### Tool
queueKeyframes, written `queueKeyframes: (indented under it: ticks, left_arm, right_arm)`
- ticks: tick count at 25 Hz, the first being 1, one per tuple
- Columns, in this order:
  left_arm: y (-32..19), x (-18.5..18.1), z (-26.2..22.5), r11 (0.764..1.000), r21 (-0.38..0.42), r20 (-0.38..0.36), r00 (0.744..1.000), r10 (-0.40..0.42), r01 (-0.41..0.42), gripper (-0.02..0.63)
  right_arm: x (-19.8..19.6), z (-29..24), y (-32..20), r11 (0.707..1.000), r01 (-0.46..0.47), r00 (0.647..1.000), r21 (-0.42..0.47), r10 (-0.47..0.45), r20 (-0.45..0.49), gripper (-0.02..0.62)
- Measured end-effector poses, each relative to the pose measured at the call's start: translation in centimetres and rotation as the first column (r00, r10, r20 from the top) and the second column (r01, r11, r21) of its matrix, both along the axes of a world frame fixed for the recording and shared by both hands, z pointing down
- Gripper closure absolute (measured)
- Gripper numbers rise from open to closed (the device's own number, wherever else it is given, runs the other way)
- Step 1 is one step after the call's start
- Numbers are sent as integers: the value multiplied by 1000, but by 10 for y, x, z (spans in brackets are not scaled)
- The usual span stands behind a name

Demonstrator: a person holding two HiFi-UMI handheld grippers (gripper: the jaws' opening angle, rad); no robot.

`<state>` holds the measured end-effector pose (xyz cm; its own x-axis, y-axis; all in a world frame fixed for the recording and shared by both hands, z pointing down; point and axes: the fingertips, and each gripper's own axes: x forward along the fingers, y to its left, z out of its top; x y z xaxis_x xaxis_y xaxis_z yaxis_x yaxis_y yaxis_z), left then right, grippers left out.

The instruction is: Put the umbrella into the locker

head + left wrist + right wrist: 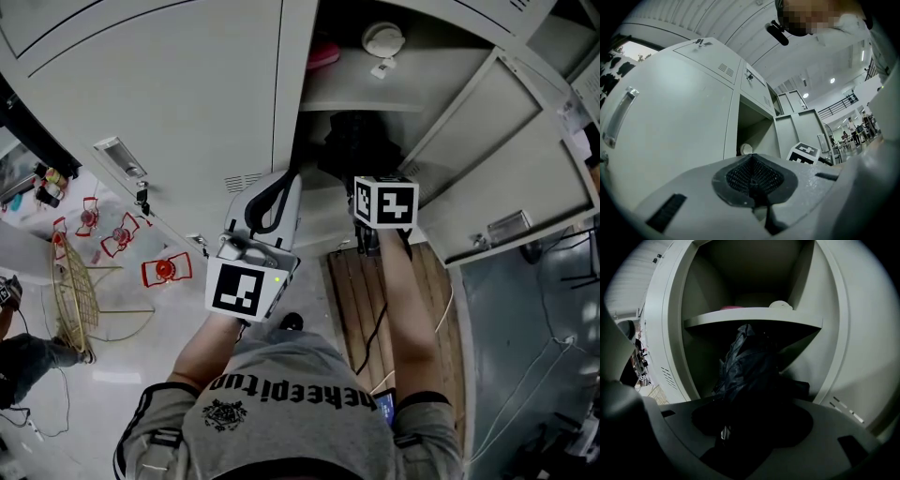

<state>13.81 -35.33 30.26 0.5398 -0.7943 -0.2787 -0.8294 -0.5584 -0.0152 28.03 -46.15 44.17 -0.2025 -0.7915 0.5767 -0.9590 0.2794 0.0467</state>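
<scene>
Grey T-shirt (281, 412) and two bare forearms fill the bottom of the head view. We log the left marker cube (246, 289) closest. The right marker cube (385, 202) sits further up, at the locker mouth.

Left gripper (279, 192): held outside the locker (298, 56), in front of the closed neighbouring door (169, 84). In its own view we see the black ribbed pads (740, 176) pressed together with nothing between them.

Right gripper (740, 432): jaws clamped on the lower part of the black folded umbrella (747, 366). The fabric rises from the jaws roughly upright, and its top sits just under the shelf (754, 315).

Umbrella position: inside the locker's lower compartment, below the shelf. We cannot tell whether it touches a wall or the locker floor.

Locker: the open door (511, 159) is swung out to the right. On the shelf we note a pink item (323, 54), a white round object (382, 39) and a small white tag (382, 67).

Floor: wooden boards (352, 291) lie under the right forearm. Off to the left we record a gold wire basket (75, 291) and several red wire-framed objects (164, 270) on pale flooring.
</scene>
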Motion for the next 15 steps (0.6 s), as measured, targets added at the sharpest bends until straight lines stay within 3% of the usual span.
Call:
queueKeyframes:
  ticks: [15]
  left_arm:
    - [-11, -1, 5, 1000, -10, 11, 1000, -23, 23, 603]
  right_arm:
    - [-6, 7, -44, 999, 12, 1000, -33, -13, -26, 344]
